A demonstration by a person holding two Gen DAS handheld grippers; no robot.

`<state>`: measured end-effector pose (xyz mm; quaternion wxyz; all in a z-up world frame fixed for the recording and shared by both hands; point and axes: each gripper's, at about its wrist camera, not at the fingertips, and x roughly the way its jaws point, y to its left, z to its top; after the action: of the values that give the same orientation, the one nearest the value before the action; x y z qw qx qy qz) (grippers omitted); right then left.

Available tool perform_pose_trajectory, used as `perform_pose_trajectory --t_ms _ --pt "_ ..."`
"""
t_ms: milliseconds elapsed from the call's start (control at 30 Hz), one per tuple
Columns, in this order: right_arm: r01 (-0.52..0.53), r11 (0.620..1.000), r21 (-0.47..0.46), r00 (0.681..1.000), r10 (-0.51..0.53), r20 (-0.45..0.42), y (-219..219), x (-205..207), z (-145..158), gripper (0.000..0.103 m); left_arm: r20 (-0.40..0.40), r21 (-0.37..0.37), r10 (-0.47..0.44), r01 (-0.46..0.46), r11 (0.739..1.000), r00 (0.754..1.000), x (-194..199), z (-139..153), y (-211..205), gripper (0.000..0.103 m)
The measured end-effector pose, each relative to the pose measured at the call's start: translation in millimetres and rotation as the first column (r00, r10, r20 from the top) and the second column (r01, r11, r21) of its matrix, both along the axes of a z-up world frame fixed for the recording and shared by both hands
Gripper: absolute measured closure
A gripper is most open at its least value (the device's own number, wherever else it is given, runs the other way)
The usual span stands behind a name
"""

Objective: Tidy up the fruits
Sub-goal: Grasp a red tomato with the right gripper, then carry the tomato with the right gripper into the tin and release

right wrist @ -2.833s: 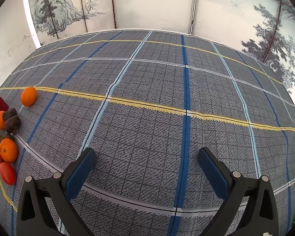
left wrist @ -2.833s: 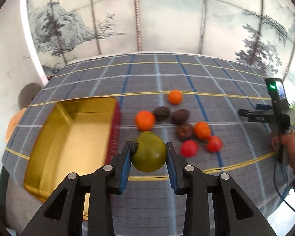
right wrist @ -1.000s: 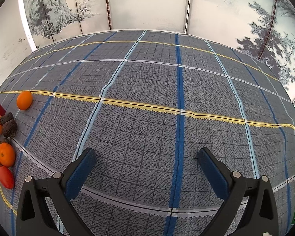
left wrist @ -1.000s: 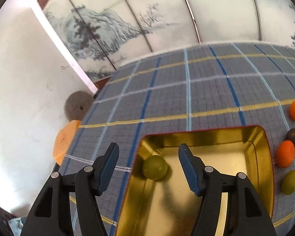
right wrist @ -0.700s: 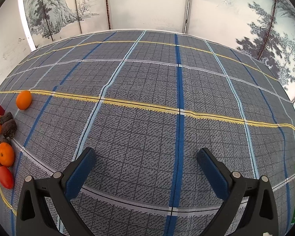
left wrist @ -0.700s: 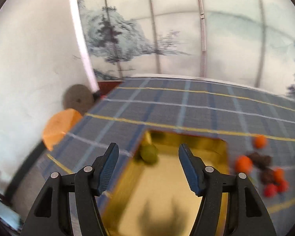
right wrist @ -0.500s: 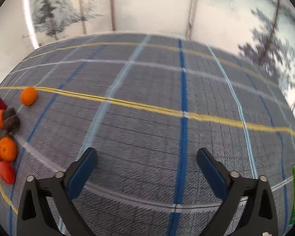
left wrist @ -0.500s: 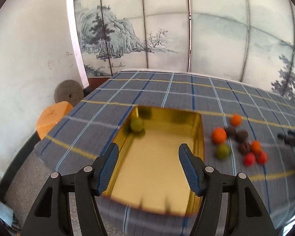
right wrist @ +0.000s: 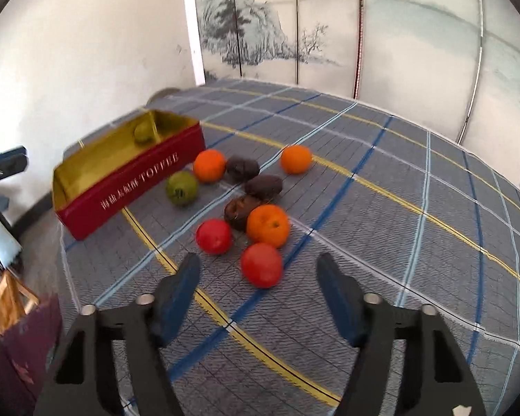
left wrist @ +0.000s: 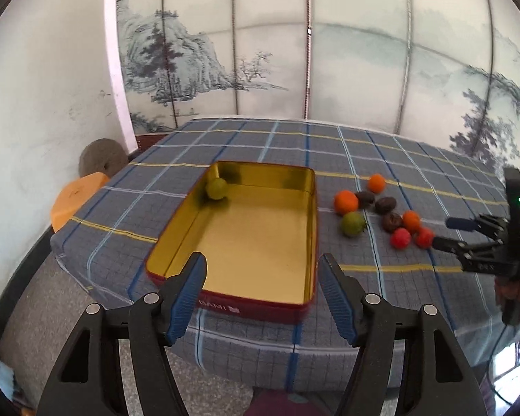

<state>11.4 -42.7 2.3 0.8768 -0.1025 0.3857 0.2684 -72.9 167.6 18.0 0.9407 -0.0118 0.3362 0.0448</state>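
Note:
A red tin with a gold inside (left wrist: pixel 246 235) (right wrist: pixel 128 180) sits on the checked tablecloth, with one green fruit (left wrist: pixel 217 188) (right wrist: pixel 143 131) in its far left corner. Right of the tin lie loose fruits: a green one (left wrist: pixel 353 223) (right wrist: pixel 181 187), three oranges (right wrist: pixel 268 225), two red ones (right wrist: pixel 261 265) and three dark brown ones (right wrist: pixel 262 186). My left gripper (left wrist: pixel 261 293) is open and empty, held above the tin's near edge. My right gripper (right wrist: pixel 258 294) is open and empty, just in front of the nearest red fruit; it also shows in the left wrist view (left wrist: pixel 482 242).
The table's near edge (left wrist: pixel 260 357) drops to a grey floor. An orange stool (left wrist: pixel 74 201) and a grey round thing (left wrist: pixel 100 156) stand at the left by the white wall. A painted screen (left wrist: pixel 329 62) backs the table. Dark furniture (right wrist: pixel 14 346) stands at the lower left.
My left gripper has let the green fruit go into the tin and pulled back and up, open. My right gripper has swung left from bare cloth to face the fruit pile.

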Motion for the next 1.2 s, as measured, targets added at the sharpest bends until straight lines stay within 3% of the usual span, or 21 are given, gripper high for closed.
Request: perform_pose_trajectory --t_ms 267,367,467,633,733,867,1000,1200 --pt "0.007 0.999 -0.047 0.997 -0.01 -0.073 9.2 16.4 -23.0 0.041 -0.031 -0.013 -0.026 0.025 1.0 0.999 -2.8 -8.6 -0.2 0.03" --pt "0.002 0.998 -0.06 0.996 -0.007 -0.088 15.9 21.8 -29.9 0.047 -0.033 -0.01 -0.036 0.036 0.999 0.999 -2.9 -11.0 -3.3 0.03" --pt "-0.006 0.998 -0.066 0.994 -0.001 -0.108 19.4 26.8 -35.1 0.072 -0.032 -0.001 -0.047 0.047 0.999 0.998 -2.8 -11.9 -7.6 0.03" --pt "0.015 0.999 -0.05 0.992 -0.021 -0.126 15.8 23.5 -30.4 0.074 -0.027 -0.02 -0.057 0.057 0.998 0.998 -5.2 -11.5 -8.5 0.03" --pt "0.02 0.999 0.047 0.994 -0.014 -0.108 14.1 6.6 -7.4 0.074 -0.02 -0.042 -0.056 0.056 0.998 0.998 -5.8 -9.7 -6.4 0.03" --pt "-0.065 0.994 0.09 0.995 0.071 -0.064 44.2 -4.5 27.2 0.074 -0.012 -0.068 -0.057 0.056 0.996 0.998 -8.8 -7.1 -5.6 0.03" --pt "-0.155 0.981 0.119 0.986 0.161 -0.042 93.2 10.5 51.8 0.074 0.01 -0.067 -0.05 0.05 0.997 0.999 -15.8 -2.1 -2.6 0.03" --pt "-0.231 0.964 0.132 0.965 0.244 -0.094 166.7 41.6 48.7 0.074 -0.003 -0.032 0.001 -0.001 1.0 1.0 -17.5 -2.1 10.8 0.03"
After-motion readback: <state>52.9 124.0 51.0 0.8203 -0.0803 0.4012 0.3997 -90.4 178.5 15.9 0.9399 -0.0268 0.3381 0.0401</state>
